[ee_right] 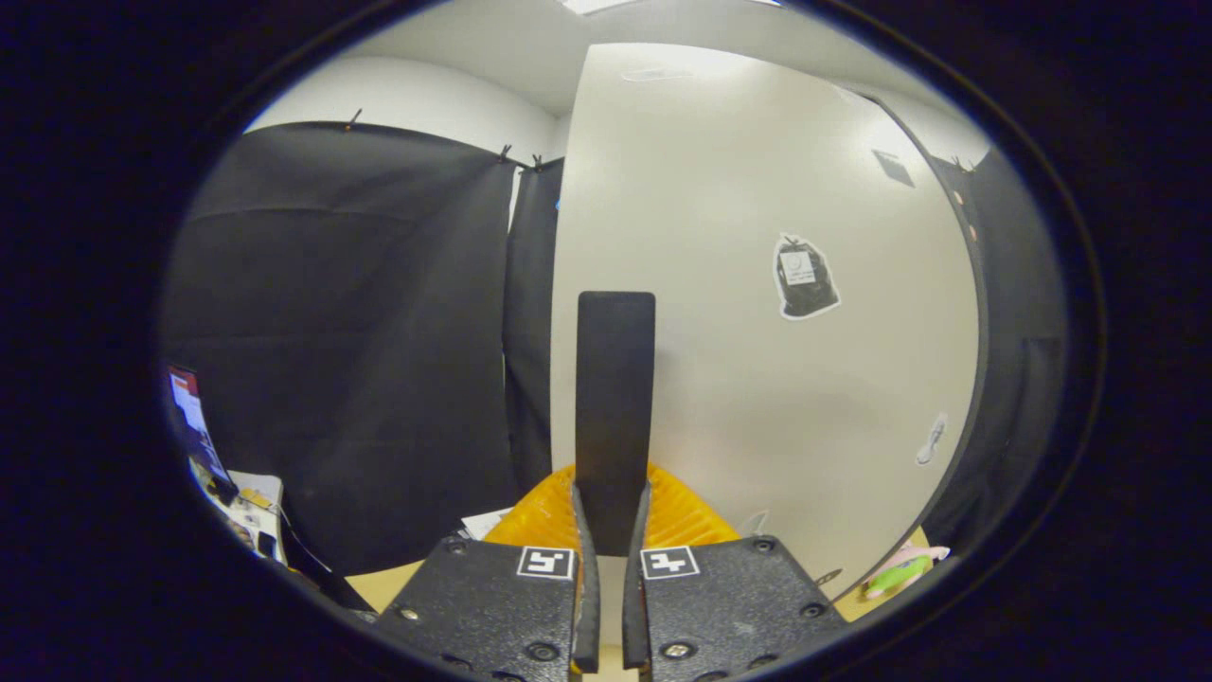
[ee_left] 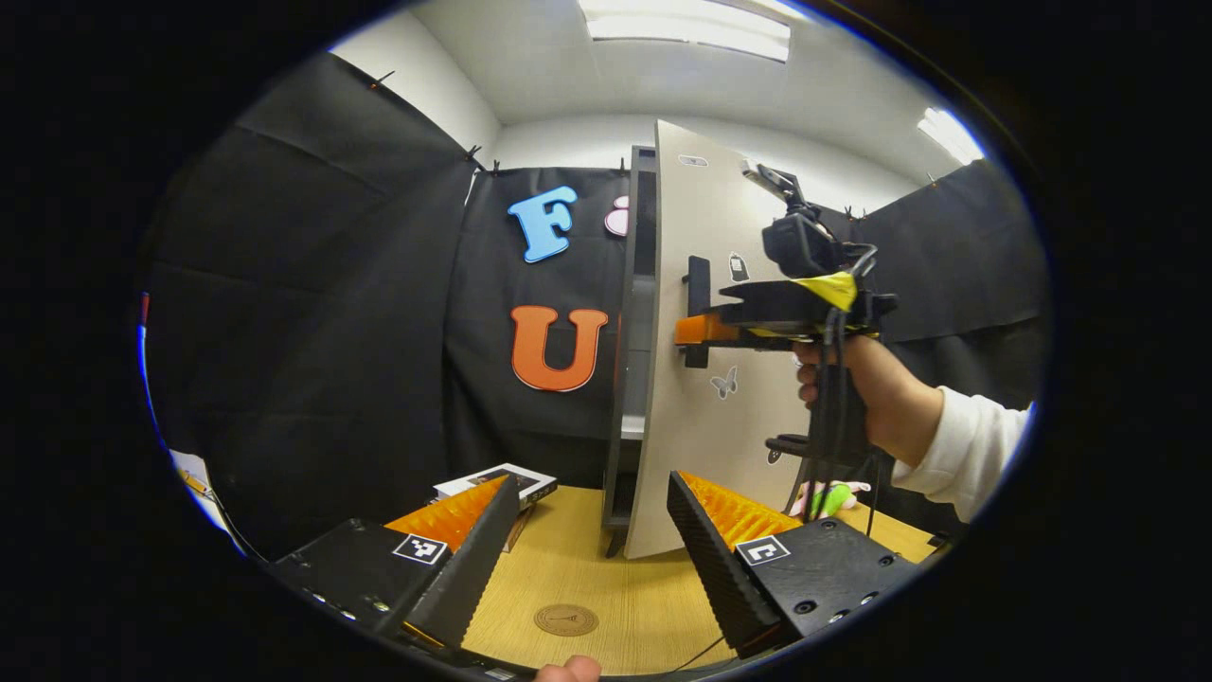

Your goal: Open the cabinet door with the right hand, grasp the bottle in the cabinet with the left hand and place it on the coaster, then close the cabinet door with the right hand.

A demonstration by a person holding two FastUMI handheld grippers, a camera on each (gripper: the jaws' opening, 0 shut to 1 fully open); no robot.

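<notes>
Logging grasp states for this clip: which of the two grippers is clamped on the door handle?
The right gripper: its jaws pinch the black handle of the cabinet door. The left gripper is open, holding nothing, above the table.

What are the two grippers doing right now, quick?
Left gripper: jaws open, holding nothing, above the table.
Right gripper: jaws shut on the cabinet door's black handle.

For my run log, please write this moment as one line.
stage: door opening | right gripper: shut on black bar handle | white cabinet door: part open | left gripper: open, empty | round brown coaster: bare
</notes>
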